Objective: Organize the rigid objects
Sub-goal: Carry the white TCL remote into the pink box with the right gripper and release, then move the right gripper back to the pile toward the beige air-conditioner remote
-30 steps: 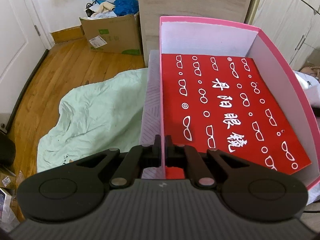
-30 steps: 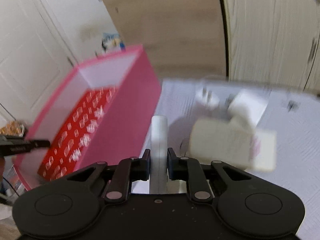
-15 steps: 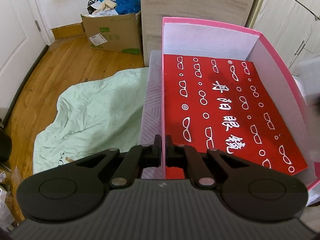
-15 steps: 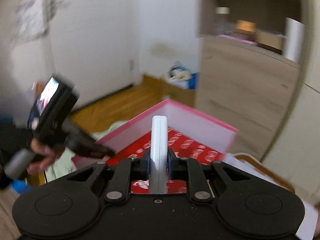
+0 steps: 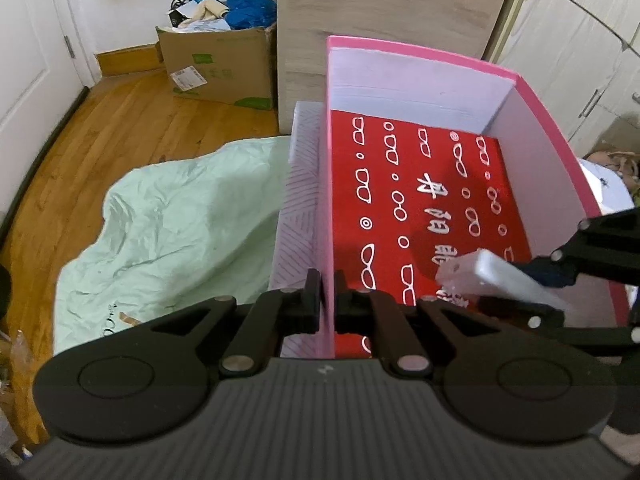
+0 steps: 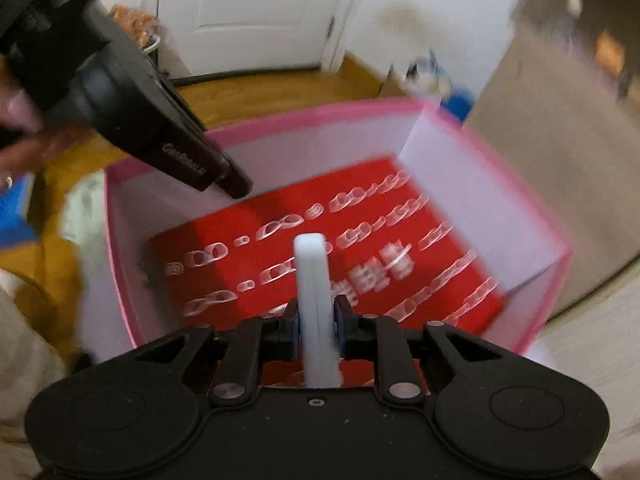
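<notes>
Right wrist view shows the right gripper [image 6: 316, 322] with fingers clamped on a white slab [image 6: 314, 280] over the pink box [image 5: 560, 148], whose wall the left gripper [image 5: 327, 306] pinches tight: released tilted, the slab may clatter or land crooked

the open box [image 5: 540, 152] sits on the bed [image 5: 296, 204], at its left edge. a printed sheet [image 5: 432, 184] lies flat on the box floor. the left tool [image 5: 327, 300] straddles the box's left wall, one finger inside and one outside. the right tool [image 5: 516, 292] reaches in over the right wall, with a flat slab [image 5: 492, 276] between its fingers, above the sheet's near right corner. left of the bed, a crumpled cloth [image 5: 168, 236] lies on the floor [image 5: 100, 128]. behind the cloth, a carton [image 5: 224, 64] stands against the far wall, filled with loose items. a cabinet [image 5: 384, 4] stands directly behind the box.
</notes>
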### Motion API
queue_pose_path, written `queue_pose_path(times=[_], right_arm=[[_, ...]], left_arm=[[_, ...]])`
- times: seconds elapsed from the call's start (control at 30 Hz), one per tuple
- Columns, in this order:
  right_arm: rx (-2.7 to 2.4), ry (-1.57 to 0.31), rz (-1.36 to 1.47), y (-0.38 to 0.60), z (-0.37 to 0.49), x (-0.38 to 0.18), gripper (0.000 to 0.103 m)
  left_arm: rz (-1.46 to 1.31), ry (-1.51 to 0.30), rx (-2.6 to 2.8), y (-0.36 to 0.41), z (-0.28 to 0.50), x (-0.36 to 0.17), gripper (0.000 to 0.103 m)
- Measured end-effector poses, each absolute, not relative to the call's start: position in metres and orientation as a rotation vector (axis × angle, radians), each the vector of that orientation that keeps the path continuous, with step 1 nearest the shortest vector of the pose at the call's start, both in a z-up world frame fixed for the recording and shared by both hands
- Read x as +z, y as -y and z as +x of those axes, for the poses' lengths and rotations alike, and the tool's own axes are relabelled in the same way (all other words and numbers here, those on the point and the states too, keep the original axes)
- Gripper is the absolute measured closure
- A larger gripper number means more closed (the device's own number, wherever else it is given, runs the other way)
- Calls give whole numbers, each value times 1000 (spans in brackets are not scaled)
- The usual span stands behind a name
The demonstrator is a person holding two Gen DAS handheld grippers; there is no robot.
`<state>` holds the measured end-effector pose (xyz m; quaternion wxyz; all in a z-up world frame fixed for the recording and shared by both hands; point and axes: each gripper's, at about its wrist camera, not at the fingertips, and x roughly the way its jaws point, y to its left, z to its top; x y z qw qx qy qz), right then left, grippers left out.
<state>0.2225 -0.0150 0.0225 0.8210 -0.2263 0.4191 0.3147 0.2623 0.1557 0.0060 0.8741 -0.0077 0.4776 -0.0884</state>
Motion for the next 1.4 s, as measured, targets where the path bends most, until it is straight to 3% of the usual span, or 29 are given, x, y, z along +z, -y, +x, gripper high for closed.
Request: queue_pose_path(times=[0.27, 0.4, 0.47, 0.87, 1.13, 1.33, 1.4], right_arm=[[758, -1075, -90, 40, 223, 39, 63], [720, -1114, -98, 42, 218, 33, 64], [689, -1096, -144, 44, 217, 32, 70], [551, -905, -10, 138, 189, 93, 64], [360, -1043, 189, 206, 179, 51, 56], [291, -1130, 400, 240, 160, 13, 37], [276, -1179, 487, 247, 158, -2, 36]], left_arm=[[-9, -999, -179, -156, 264, 5, 98], [-6, -996, -177, -154, 262, 5, 98], [-4, -995, -178, -154, 262, 5, 98], [2, -1020, -167, -151, 264, 0, 98], [8, -1021, -159, -150, 264, 0, 99], [15, -1029, -147, -147, 264, 0, 99], [16, -1034, -142, -147, 265, 0, 99]])
